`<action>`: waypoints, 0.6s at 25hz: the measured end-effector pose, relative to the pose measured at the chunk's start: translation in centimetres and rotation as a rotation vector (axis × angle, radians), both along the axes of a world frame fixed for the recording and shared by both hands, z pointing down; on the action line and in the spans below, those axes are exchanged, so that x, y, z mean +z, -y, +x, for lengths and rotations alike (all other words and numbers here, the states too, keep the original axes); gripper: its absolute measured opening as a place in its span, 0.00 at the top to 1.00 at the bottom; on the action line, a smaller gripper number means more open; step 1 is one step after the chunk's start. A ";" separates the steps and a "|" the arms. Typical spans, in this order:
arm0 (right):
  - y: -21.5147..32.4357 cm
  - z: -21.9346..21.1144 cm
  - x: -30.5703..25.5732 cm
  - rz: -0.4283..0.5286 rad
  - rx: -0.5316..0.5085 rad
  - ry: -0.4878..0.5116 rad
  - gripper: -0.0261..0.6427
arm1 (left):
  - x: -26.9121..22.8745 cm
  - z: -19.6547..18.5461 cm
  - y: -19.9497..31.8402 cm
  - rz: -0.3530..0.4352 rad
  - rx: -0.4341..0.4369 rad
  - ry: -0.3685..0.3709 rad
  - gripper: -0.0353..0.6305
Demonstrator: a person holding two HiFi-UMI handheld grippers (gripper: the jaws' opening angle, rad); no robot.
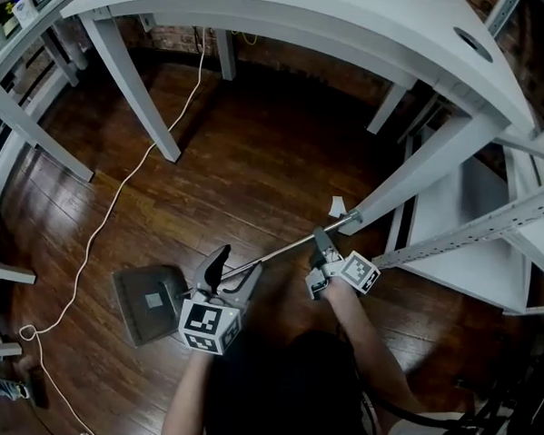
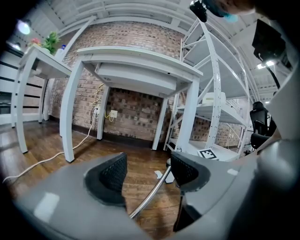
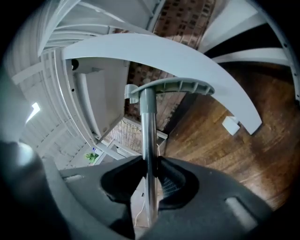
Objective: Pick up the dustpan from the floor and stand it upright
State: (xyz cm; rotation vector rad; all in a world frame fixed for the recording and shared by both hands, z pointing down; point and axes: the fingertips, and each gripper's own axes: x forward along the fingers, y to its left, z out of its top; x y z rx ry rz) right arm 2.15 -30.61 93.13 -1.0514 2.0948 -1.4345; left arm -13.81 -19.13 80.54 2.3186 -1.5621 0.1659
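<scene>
The dustpan's grey pan (image 1: 146, 303) rests on the dark wood floor at lower left. Its long metal pole (image 1: 284, 251) slants up to the right, toward a white table leg (image 1: 410, 187). My right gripper (image 1: 320, 253) is shut on the pole near its upper end. In the right gripper view the pole (image 3: 149, 136) runs between the pressed pads of my right gripper (image 3: 150, 180) up to a grey T-shaped grip (image 3: 171, 86). My left gripper (image 1: 231, 275) is near the pole's lower part, jaws open. In the left gripper view the pole (image 2: 151, 196) passes below the gap of my left gripper (image 2: 147, 171), untouched.
White tables (image 1: 291, 22) stand over the far floor. A metal shelf rack (image 1: 489, 242) is at right. A white cable (image 1: 119, 195) snakes across the floor at left. A small white paper scrap (image 1: 337, 206) lies by the table leg. Behind stands a brick wall (image 2: 136, 108).
</scene>
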 end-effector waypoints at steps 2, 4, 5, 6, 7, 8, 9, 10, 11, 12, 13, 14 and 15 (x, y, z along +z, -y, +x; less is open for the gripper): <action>0.2 -0.4 -2.0 0.028 -0.005 -0.022 0.84 | -0.3 -0.4 -0.2 0.004 -0.009 -0.003 0.48; 0.4 -0.9 -4.2 0.065 -0.016 -0.042 0.84 | -0.6 -0.8 -0.4 0.012 -0.015 -0.012 0.48; 0.4 -1.1 -5.3 0.087 -0.022 -0.053 0.84 | -0.8 -1.0 -0.5 0.017 -0.020 -0.020 0.48; 0.4 -1.2 -6.4 0.112 -0.030 -0.066 0.84 | -1.1 -1.2 -0.7 0.021 -0.026 -0.026 0.48; 0.5 -1.3 -7.5 0.138 -0.037 -0.081 0.84 | -1.4 -1.4 -0.9 0.027 -0.033 -0.033 0.48; 0.6 -1.3 -8.5 0.164 -0.041 -0.094 0.84 | -1.7 -1.6 -1.0 0.034 -0.041 -0.038 0.48; 0.8 -1.1 -9.5 0.187 -0.041 -0.106 0.84 | -2.0 -1.8 -1.1 0.041 -0.048 -0.041 0.48; 1.1 -1.0 -10.4 0.208 -0.038 -0.122 0.84 | -2.2 -2.0 -1.2 0.047 -0.055 -0.044 0.48; 1.3 -0.9 -11.3 0.226 -0.032 -0.144 0.85 | -2.4 -2.2 -1.2 0.050 -0.061 -0.045 0.49; 1.4 -0.8 -12.2 0.244 -0.026 -0.169 0.85 | -2.5 -2.4 -1.2 0.051 -0.065 -0.047 0.49; 1.5 -0.8 -13.0 0.260 -0.023 -0.186 0.85 | -2.5 -2.6 -1.3 0.052 -0.069 -0.052 0.49; 1.3 -0.9 -13.8 0.276 -0.024 -0.195 0.85 | -2.6 -2.8 -1.5 0.055 -0.073 -0.058 0.49; 1.1 -1.1 -14.7 0.295 -0.026 -0.202 0.85 | -2.8 -2.9 -1.7 0.060 -0.075 -0.066 0.49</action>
